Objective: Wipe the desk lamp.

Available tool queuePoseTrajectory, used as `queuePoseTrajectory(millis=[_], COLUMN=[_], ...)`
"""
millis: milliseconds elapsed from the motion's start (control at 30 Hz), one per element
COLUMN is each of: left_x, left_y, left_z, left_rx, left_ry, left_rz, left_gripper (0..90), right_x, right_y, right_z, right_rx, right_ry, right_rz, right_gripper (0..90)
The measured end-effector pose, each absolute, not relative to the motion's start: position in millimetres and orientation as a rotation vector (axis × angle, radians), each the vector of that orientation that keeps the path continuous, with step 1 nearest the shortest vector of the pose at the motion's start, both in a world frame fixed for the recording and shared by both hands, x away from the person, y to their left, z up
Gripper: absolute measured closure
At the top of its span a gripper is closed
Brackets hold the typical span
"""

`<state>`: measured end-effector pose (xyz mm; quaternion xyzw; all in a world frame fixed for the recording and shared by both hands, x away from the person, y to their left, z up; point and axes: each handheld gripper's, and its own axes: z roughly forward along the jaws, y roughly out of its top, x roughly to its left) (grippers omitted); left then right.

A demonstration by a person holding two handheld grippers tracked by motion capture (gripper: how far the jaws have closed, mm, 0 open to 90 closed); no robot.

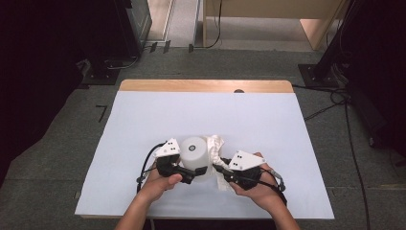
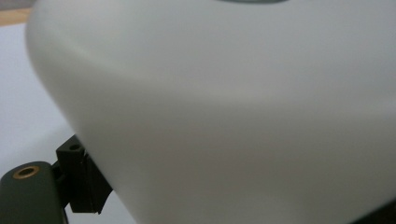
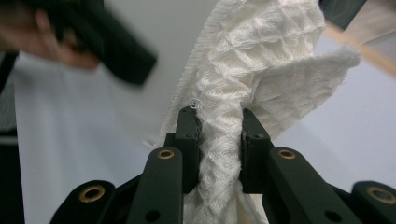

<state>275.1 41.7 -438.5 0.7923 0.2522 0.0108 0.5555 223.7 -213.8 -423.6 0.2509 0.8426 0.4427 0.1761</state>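
Observation:
A white round container (image 1: 194,149) stands on the white-covered table (image 1: 206,115) near its front edge. My left gripper (image 1: 197,171) reaches in from the left, its jaws closed around the container's lower side. In the left gripper view the container (image 2: 224,93) sits huge between the jaws of the left gripper (image 2: 233,186), and the left pad touches its wall. A white waffle-weave cloth (image 1: 216,143) lies against the container's right side. My right gripper (image 1: 219,168) is shut on this cloth. The right gripper view shows the right gripper (image 3: 219,126) squeezing a bunched fold of cloth (image 3: 261,56).
The table's wooden back edge (image 1: 206,86) shows beyond the white cover. Dark equipment stands (image 1: 103,74) and cables (image 1: 335,103) sit on the grey floor around the table. In the right gripper view the other hand with its black gripper (image 3: 116,42) is at the upper left.

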Motion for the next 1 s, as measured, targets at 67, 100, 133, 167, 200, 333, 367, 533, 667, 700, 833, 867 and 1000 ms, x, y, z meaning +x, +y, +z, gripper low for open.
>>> queuePoseTrajectory(millis=[67,100,133,167,200,333,367,533,667,700,833,867,1000], left_x=[276.3,276.8,277.0,277.0,276.4,275.6,275.6,279.1,282.1,282.0,282.3,281.6,274.2], left_y=[45.5,46.9,47.7,48.1,47.8,40.0,37.1,28.0,27.8,28.0,29.5,29.4,30.5], left_z=[-437.0,-436.3,-435.9,-435.7,-435.7,-445.7,-450.0,-468.7,-476.9,-478.6,-479.4,-479.1,-478.5], left_rx=[1.858,1.857,1.855,1.855,1.860,1.959,1.982,2.004,2.014,2.005,1.993,1.993,1.955], left_ry=[0.604,0.603,0.604,0.603,0.603,0.625,0.630,0.673,0.686,0.688,0.711,0.720,0.804], left_rz=[0.029,0.034,0.039,0.050,0.075,0.254,0.300,0.398,0.420,0.421,0.415,0.416,0.425], left_gripper=[8.0,8.0,8.0,7.9,7.9,7.9,7.9,7.9,7.8,7.8,7.7,7.6,5.9], right_x=[226.2,227.0,227.8,229.1,229.6,232.3,232.7,233.4,233.5,233.9,234.9,234.9,234.8], right_y=[-212.4,-212.2,-212.1,-212.9,-214.3,-227.3,-231.1,-245.7,-250.5,-251.2,-252.3,-252.1,-252.4], right_z=[-431.1,-432.9,-433.3,-432.7,-431.0,-422.0,-419.9,-413.4,-413.0,-413.2,-413.7,-413.6,-413.0], right_rx=[0.694,0.691,0.702,0.713,0.735,0.831,0.856,0.921,0.947,0.947,0.947,0.949,0.955], right_ry=[2.436,2.451,2.443,2.426,2.404,2.284,2.255,2.146,2.117,2.111,2.110,2.110,2.106], right_rz=[1.215,1.204,1.196,1.199,1.203,1.249,1.258,1.305,1.312,1.309,1.308,1.311,1.309], right_gripper=[74.4,74.3,74.4,74.4,74.4,74.3,74.3,74.4,74.4,74.4,74.4,74.4,74.4])
